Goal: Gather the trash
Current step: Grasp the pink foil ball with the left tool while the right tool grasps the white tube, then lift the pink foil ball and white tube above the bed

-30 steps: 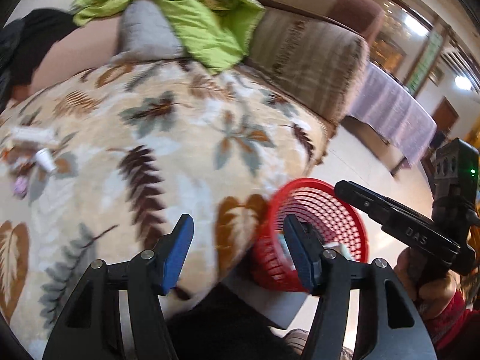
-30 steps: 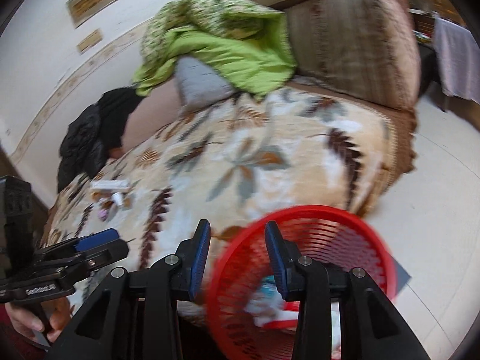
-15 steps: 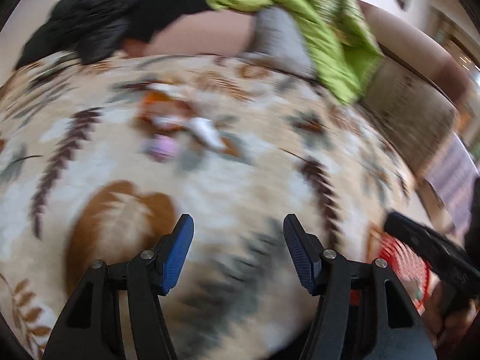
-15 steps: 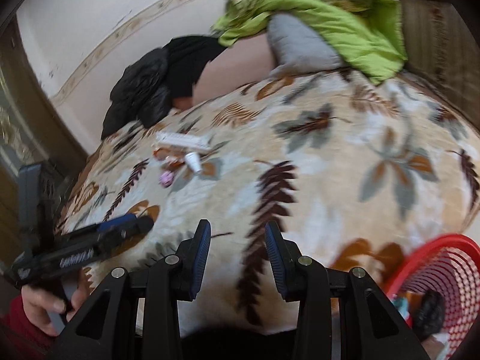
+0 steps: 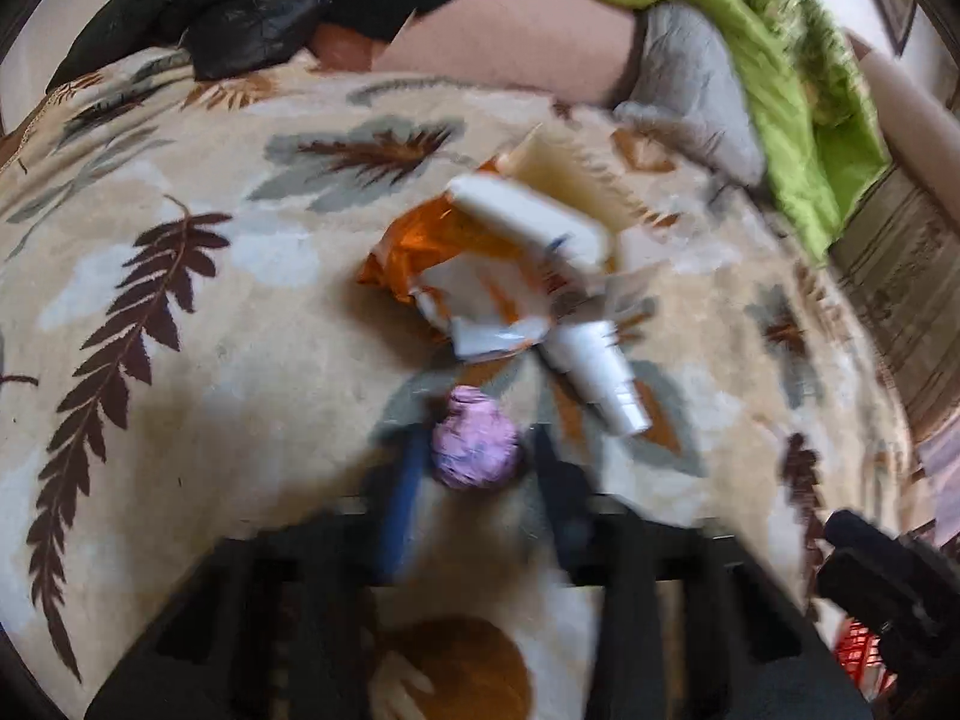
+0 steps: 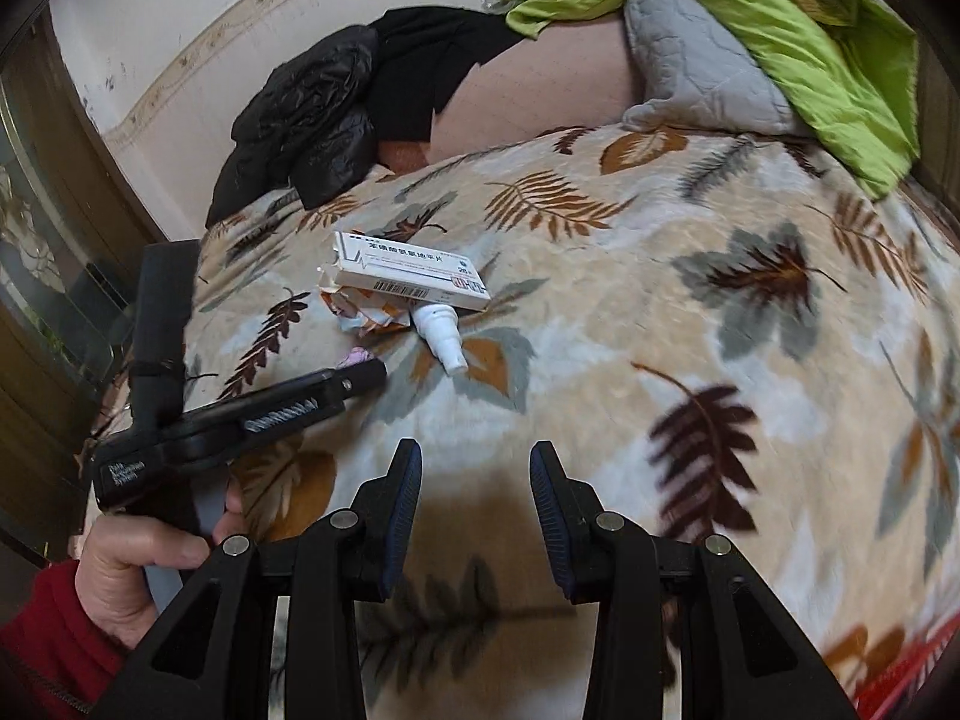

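Purple wad (image 5: 475, 447) is pinched in the left claw (image 5: 474, 480); right claw (image 6: 474, 480) gapes empty above open blanket (image 6: 630, 324).

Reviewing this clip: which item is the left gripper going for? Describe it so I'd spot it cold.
Start at the leaf-patterned blanket over the sofa seat, then find the small litter cluster by the white medicine box. At the cluster's near edge, between the closing jaws of the left gripper, lies a purple crumpled ball. It is the only round, purple piece there.
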Action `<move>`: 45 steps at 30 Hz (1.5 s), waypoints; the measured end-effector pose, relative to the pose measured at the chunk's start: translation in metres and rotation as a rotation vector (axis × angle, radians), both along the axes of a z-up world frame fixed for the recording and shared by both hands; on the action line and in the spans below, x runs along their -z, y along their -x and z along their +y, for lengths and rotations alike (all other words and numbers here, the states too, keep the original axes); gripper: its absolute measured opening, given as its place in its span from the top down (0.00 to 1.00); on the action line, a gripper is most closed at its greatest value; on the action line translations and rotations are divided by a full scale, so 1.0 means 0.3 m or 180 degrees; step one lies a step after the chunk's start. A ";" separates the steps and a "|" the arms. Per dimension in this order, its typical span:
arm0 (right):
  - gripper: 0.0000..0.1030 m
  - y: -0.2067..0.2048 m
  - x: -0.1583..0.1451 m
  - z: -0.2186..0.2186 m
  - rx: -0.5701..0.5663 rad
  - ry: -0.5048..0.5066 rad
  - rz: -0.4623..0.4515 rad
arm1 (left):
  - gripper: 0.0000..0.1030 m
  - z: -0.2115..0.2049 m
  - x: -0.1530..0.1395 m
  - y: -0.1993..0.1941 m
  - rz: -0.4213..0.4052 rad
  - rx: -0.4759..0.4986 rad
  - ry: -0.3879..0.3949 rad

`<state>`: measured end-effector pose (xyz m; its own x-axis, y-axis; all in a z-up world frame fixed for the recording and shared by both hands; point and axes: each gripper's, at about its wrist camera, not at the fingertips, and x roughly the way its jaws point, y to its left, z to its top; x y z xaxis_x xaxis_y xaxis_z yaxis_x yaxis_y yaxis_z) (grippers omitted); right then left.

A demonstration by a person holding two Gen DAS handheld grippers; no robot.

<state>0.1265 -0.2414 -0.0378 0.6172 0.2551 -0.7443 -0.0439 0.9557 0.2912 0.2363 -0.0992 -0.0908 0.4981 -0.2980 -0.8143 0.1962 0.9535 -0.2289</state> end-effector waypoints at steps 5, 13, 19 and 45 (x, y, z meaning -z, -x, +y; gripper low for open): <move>0.60 -0.157 0.035 0.049 -0.0168 0.0003 0.0047 | 0.76 0.054 -0.013 0.045 -0.0076 0.0042 -0.0019; 0.61 -0.395 0.153 0.164 -0.0368 0.0219 0.0252 | 0.76 0.184 -0.023 0.130 -0.0058 -0.0036 -0.0033; 0.77 -0.340 0.157 0.178 -0.0372 0.0283 0.0258 | 0.76 0.211 -0.035 0.176 -0.0124 -0.0088 -0.0031; 0.69 -0.038 0.134 0.258 -0.0420 0.0194 0.0389 | 0.76 0.224 -0.022 0.356 -0.0404 -0.0110 -0.0207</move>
<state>0.1379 -0.1640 -0.0779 0.4853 0.2802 -0.8282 -0.1380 0.9599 0.2439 0.1295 -0.0321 -0.0841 0.6073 -0.2276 -0.7612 0.1864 0.9722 -0.1420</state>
